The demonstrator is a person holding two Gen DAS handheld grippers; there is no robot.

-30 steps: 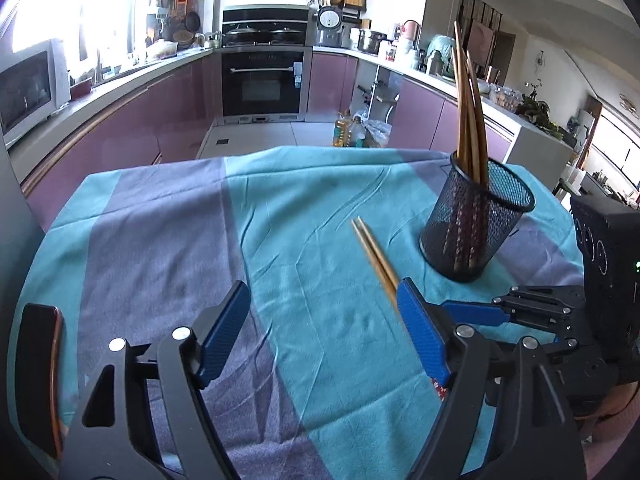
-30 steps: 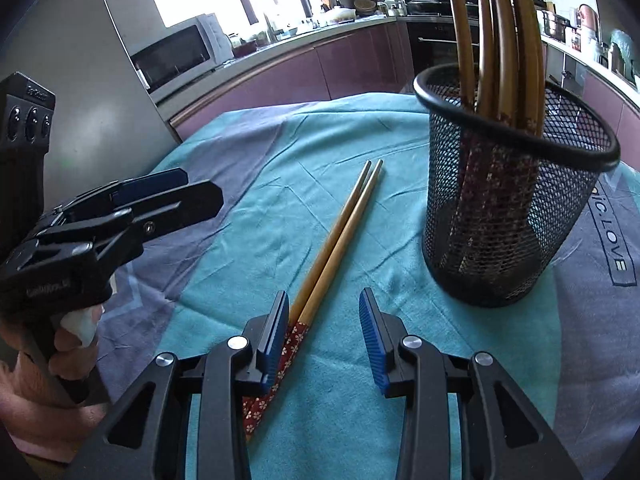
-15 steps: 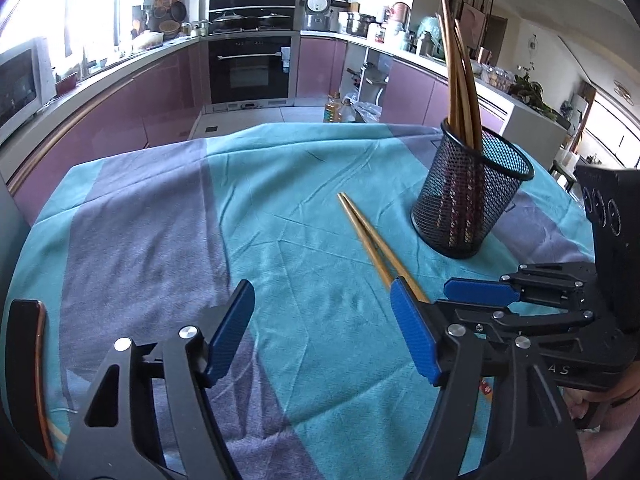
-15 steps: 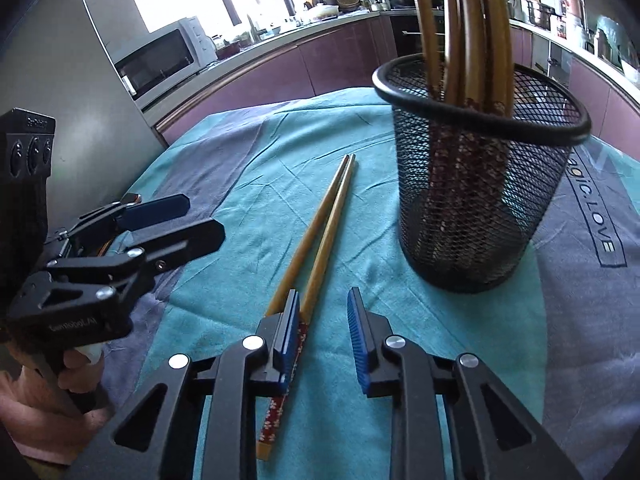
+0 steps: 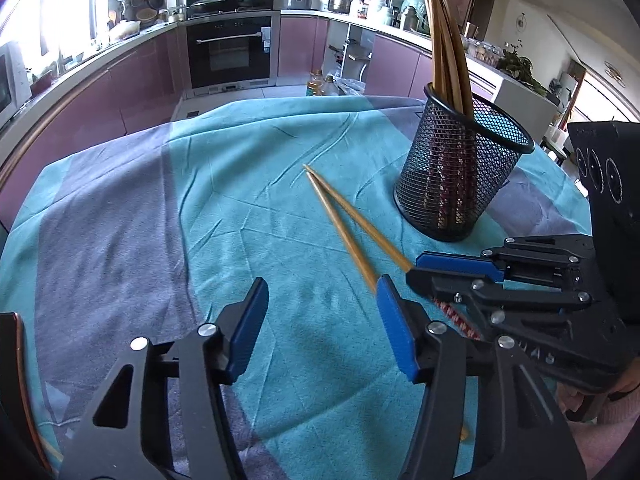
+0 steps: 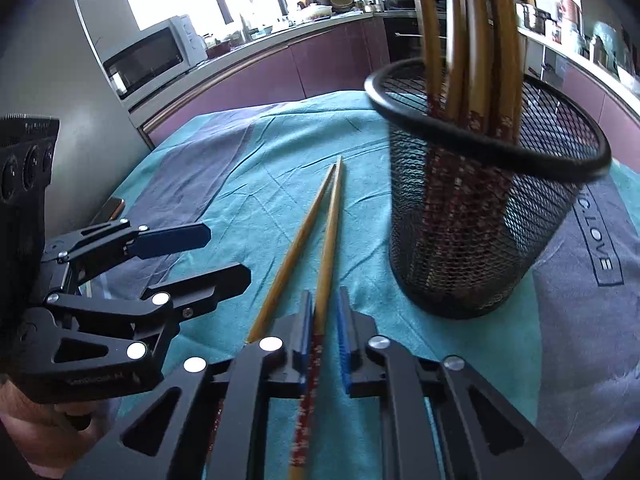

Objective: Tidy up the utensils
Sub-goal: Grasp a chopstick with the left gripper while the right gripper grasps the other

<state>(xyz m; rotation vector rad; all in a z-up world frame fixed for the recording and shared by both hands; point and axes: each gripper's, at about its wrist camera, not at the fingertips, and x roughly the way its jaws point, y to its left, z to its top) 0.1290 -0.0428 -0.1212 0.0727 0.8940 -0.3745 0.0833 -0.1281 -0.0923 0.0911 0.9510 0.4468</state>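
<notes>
Two wooden chopsticks [image 5: 344, 216] with red patterned handles lie on the teal tablecloth [image 5: 240, 208], left of a black mesh holder [image 5: 460, 176] that holds several more chopsticks. In the right wrist view my right gripper [image 6: 325, 312] has its jaws nearly closed around the right chopstick [image 6: 329, 240]; a narrow gap shows on the right side. The left chopstick [image 6: 296, 252] lies outside the jaws. The holder [image 6: 472, 216] stands just to the right. My left gripper [image 5: 320, 312] is open and empty, low over the cloth beside the right gripper [image 5: 456, 268].
The round table's far edge [image 5: 280, 100] drops to a kitchen floor with purple cabinets and an oven [image 5: 230, 52]. A microwave [image 6: 152, 56] sits on the counter at left. A dark flat object [image 5: 12, 380] lies at the table's left rim.
My right gripper has closed down around the right chopstick, from a wide gap to a narrow one. My left gripper stays open and has shifted slightly.
</notes>
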